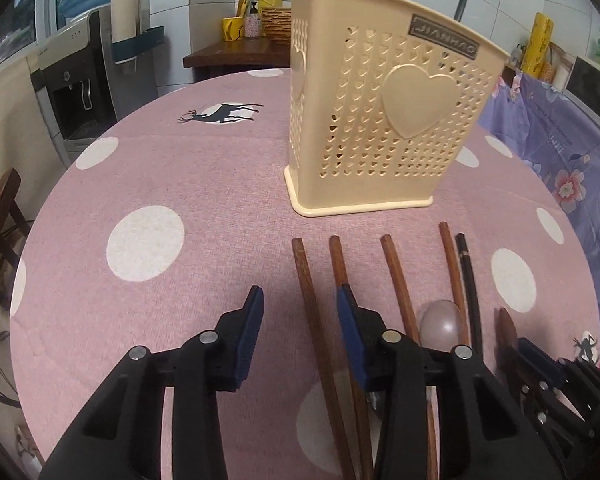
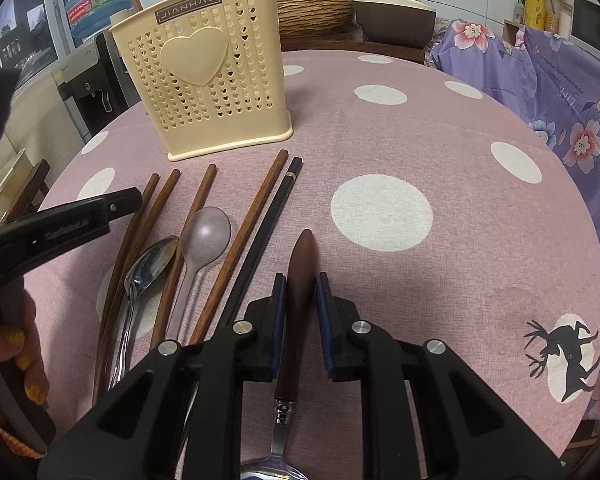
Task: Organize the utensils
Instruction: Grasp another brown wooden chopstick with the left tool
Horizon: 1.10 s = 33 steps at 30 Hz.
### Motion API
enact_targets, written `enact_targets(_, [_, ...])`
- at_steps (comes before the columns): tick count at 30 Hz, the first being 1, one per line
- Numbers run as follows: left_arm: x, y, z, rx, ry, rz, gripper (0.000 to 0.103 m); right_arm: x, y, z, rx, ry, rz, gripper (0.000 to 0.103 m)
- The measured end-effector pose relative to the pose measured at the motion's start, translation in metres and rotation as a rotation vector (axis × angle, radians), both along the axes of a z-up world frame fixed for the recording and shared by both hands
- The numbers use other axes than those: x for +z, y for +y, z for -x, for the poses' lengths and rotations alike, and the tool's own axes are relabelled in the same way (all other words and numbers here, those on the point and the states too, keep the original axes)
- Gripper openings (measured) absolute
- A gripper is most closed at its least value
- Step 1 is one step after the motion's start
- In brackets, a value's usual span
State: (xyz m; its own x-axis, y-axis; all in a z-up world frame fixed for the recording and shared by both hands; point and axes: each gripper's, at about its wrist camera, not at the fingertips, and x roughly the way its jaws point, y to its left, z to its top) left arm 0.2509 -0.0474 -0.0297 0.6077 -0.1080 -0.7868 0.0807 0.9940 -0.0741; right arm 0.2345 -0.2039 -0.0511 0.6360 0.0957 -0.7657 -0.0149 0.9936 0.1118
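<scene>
A cream perforated utensil holder [image 1: 380, 120] stands upright on the pink dotted tablecloth; it also shows in the right wrist view [image 2: 208, 76]. Several brown wooden chopsticks [image 2: 204, 216], a black chopstick [image 2: 268, 220], a metal spoon [image 2: 148, 264] and a translucent plastic spoon [image 2: 204, 236] lie in front of it. My left gripper [image 1: 300, 320] is open above the leftmost chopsticks [image 1: 312, 300]. My right gripper [image 2: 300, 308] has its jaws around the wooden handle of a fork [image 2: 300, 280] lying on the cloth, with small gaps showing at the pads.
The round table's edge [image 1: 60, 184] curves on the left, with a water dispenser [image 1: 76, 80] beyond. A purple flowered cloth [image 2: 560, 92] covers something at the right. A side table with baskets and bottles [image 1: 260, 28] stands behind.
</scene>
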Motion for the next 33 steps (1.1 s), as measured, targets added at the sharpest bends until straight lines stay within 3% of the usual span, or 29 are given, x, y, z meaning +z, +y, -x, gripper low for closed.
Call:
enact_targets(5, [-0.007,-0.004,-0.008,-0.002,0.033,0.001,0.032,-0.001,0.001,0.0,-0.001,-0.004,0.005,0.016])
enact_targets(13, [-0.011,-0.014,-0.006,-0.008,-0.005,-0.093,0.026,0.0,0.002,-0.002,0.004,-0.006,0.013,0.016])
enact_targets(20, [-0.011,-0.015,-0.008,-0.019,-0.012,-0.109,0.022,0.0,0.004,-0.006,0.013,-0.007,0.026,0.016])
enact_targets(25, [-0.011,-0.017,-0.009,-0.022,-0.02,-0.124,0.011,0.0,0.002,-0.007,0.02,-0.008,0.013,0.016])
enact_targets(33, [-0.011,-0.012,-0.01,-0.023,-0.017,-0.064,0.01,0.001,0.002,-0.008,0.023,-0.023,0.008,0.016])
